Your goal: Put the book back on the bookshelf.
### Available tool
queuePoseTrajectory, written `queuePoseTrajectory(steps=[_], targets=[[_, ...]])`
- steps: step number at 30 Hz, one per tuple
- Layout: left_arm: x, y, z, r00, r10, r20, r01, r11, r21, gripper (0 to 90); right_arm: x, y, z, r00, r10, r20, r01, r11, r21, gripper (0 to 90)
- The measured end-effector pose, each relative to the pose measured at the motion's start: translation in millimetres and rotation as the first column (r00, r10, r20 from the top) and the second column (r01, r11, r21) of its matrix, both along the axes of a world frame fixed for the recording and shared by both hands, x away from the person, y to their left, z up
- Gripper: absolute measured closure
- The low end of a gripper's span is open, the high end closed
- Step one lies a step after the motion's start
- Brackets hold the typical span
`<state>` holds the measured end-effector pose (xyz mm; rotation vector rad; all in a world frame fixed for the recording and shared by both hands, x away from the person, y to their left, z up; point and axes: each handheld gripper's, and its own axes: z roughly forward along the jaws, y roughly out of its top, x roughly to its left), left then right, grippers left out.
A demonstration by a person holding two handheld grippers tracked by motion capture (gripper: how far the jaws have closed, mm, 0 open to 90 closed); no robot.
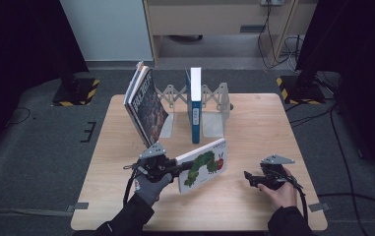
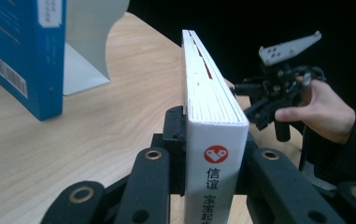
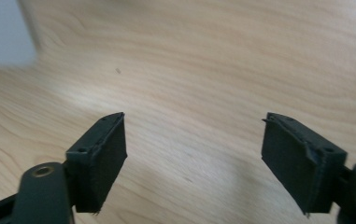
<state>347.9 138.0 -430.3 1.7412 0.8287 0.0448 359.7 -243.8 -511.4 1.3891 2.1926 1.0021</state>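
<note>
A: What is kept in the bookend rack (image 1: pixel 213 101)?

B: Beyond the left gripper (image 1: pixel 174 167), dark books (image 1: pixel 145 104) are leaned against the rack's left end, and a blue book (image 1: pixel 195 103) is stood upright in the middle.

A: And the caterpillar book (image 1: pixel 203 165)?

B: It is clamped by its spine between the left gripper's jaws, clear of the table (image 1: pixel 254 123).

A: The right gripper (image 1: pixel 250 178)?

B: Its jaws are spread apart, with nothing between them, well right of the book.
</note>
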Motion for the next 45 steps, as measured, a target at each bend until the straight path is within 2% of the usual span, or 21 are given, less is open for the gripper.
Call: queuePoseTrajectory(steps=[4,11,16,22,25,33,34,40,43,45], targets=[[1.7,2.6,6.7,0.9995,0.019,0.024,-0.020,0.9998,0.010,74.7,2.0,-3.7,-6.6,0.9997,-0.008,-0.024,0.007,0.998,-0.060,18.3],[8.7,3.5,14.7,0.9975,0.059,0.040,-0.059,0.9982,0.004,74.6,4.0,-7.2,-12.8,0.9979,-0.035,-0.055,0.031,0.997,-0.070,14.4],[15.5,-1.3,22.9,0.9948,0.083,0.059,-0.083,0.9966,-0.004,74.7,4.5,-7.7,-16.7,0.9965,-0.030,-0.078,0.024,0.997,-0.077,12.9],[26.6,-5.4,29.5,0.9896,0.121,0.079,-0.119,0.9926,-0.021,74.7,4.1,-7.1,-18.5,0.9976,-0.026,-0.064,0.021,0.996,-0.082,10.8],[31.4,-8.3,31.6,0.9856,0.142,0.091,-0.141,0.9898,-0.019,74.7,3.6,-6.1,-20.5,0.9987,-0.021,-0.047,0.017,0.995,-0.099,9.0],[42.5,-14.8,40.4,0.9739,0.196,0.115,-0.193,0.9806,-0.035,74.6,2.7,-5.2,-25.3,0.9993,-0.035,-0.013,0.034,0.996,-0.081,3.8],[44.0,-15.5,41.8,0.9727,0.199,0.119,-0.196,0.9798,-0.039,74.6,2.5,-5.5,-26.9,0.9994,-0.034,0.002,0.034,0.996,-0.078,2.8],[52.3,-24.4,49.0,0.9598,0.230,0.161,-0.227,0.9733,-0.032,74.6,2.4,-5.5,-27.5,0.9994,-0.033,0.005,0.033,0.997,-0.073,2.8],[58.3,-30.4,51.3,0.9561,0.242,0.165,-0.239,0.9702,-0.042,74.6,2.4,-5.6,-27.5,0.9995,-0.033,0.004,0.033,0.997,-0.073,2.7],[61.6,-34.7,52.2,0.9520,0.247,0.181,-0.245,0.9689,-0.034,74.6,2.4,-5.5,-27.5,0.9995,-0.032,0.004,0.033,0.997,-0.073,2.7]])
